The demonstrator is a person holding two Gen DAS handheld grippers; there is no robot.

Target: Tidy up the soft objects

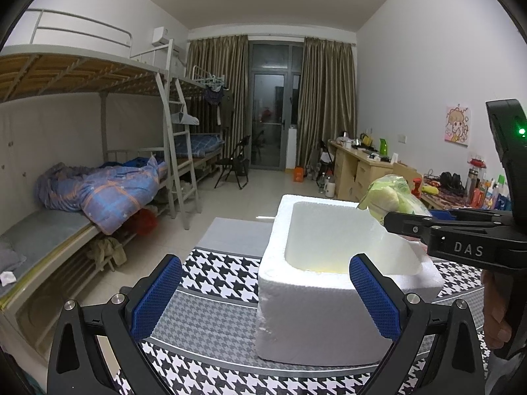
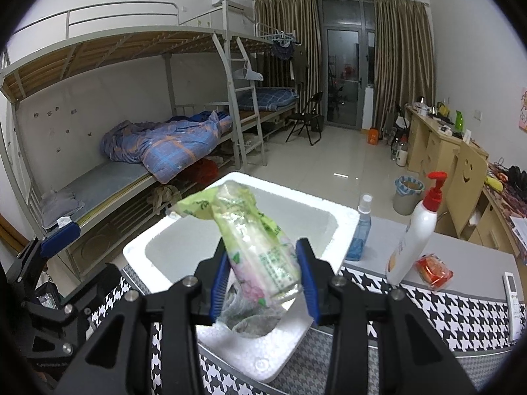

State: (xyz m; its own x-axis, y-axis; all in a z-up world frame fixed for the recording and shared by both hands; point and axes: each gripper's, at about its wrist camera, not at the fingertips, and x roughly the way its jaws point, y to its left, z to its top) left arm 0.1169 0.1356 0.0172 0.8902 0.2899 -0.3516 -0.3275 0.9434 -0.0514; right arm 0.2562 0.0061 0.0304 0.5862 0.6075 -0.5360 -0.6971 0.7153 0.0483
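- The right gripper (image 2: 263,278) has its 2 blue pads on either side of a soft plastic-wrapped pack (image 2: 255,240); the left pad presses the wrapper, the right pad sits at its edge, so the pack is clamped at a middling width.
- The pack is green and clear with pink flowers printed low on it, and it rises tilted from the jaws, its crumpled top leaning away to the left.
- Just under and beyond these jaws lies a white foam box (image 2: 154,247), open on top; the pack hangs above its hollow, not resting on its floor.
- To the right of the jaws, past the box rim, stand a blue spray bottle (image 2: 360,230) and a white pump bottle (image 2: 416,233) with a red head; a small red packet (image 2: 433,271) lies at the pump bottle's foot.
- Farther right, a white remote (image 2: 513,296) lies on the houndstooth cloth (image 2: 461,316).
- The left gripper (image 1: 265,294) stands wide, with nothing between its pads; the foam box's near corner sits just ahead, right of its middle.
- Far beyond both: a bunk bed (image 1: 98,75).
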